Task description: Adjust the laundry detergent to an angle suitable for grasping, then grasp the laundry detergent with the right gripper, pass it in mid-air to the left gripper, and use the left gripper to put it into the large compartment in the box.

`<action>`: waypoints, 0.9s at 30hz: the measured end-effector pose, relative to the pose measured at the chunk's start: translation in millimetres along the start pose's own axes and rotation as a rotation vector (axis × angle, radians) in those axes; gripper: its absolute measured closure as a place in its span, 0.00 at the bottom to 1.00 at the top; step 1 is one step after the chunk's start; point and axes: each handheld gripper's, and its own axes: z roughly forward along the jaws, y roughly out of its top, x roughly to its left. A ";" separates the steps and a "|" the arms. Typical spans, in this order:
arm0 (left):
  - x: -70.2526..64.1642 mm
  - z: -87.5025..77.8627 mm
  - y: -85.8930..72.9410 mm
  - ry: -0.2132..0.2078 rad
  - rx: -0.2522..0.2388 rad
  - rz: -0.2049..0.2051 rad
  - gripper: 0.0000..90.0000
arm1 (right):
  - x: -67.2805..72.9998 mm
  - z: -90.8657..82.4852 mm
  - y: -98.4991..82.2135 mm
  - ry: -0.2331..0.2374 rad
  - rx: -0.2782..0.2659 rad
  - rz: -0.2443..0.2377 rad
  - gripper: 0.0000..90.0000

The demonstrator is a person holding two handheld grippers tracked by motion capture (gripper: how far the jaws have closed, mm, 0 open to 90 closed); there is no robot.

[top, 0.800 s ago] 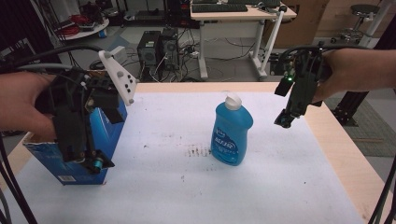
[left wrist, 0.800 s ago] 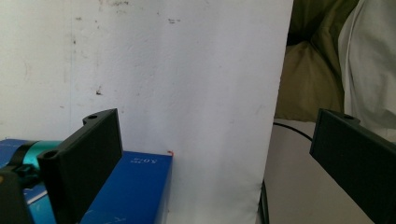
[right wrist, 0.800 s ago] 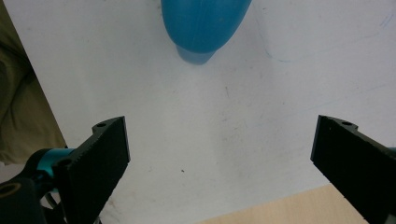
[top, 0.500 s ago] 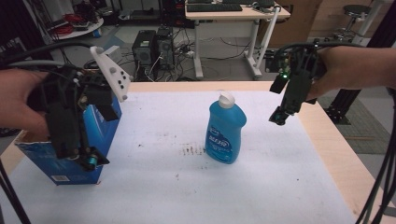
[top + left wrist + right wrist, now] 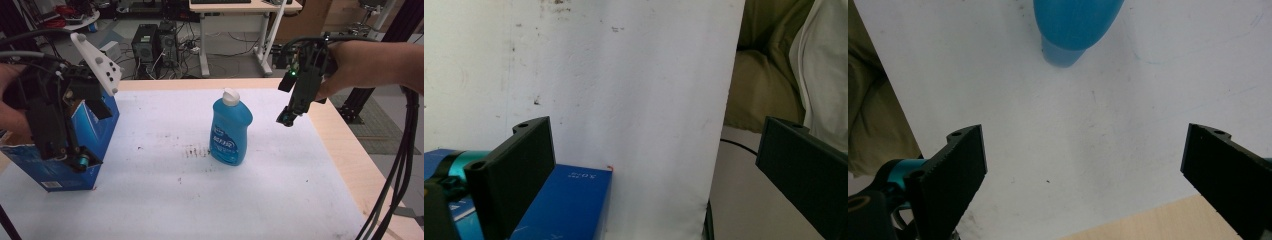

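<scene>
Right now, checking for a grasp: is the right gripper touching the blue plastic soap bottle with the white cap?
Apart. The high view shows white table between the right gripper and the bottle.

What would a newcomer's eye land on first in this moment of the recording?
Probably the blue dish soap bottle, upright with a white cap near the middle of the white table cover. Next, the blue cardboard box at the left edge, with the left gripper over it, fingers spread. The right gripper hangs open in the air to the bottle's right, touching nothing.
</scene>
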 end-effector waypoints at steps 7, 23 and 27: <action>-1.0 3.1 -1.3 0.001 -0.007 -0.004 0.03 | 1.5 -0.6 -1.6 -0.017 -0.005 0.008 0.04; -1.0 4.2 -0.8 0.004 -0.018 0.002 0.03 | 6.3 6.1 -9.6 -0.023 -0.057 0.062 0.04; 1.1 6.3 2.1 0.003 -0.020 0.012 0.03 | 8.0 7.2 -10.4 -0.002 -0.112 0.111 0.04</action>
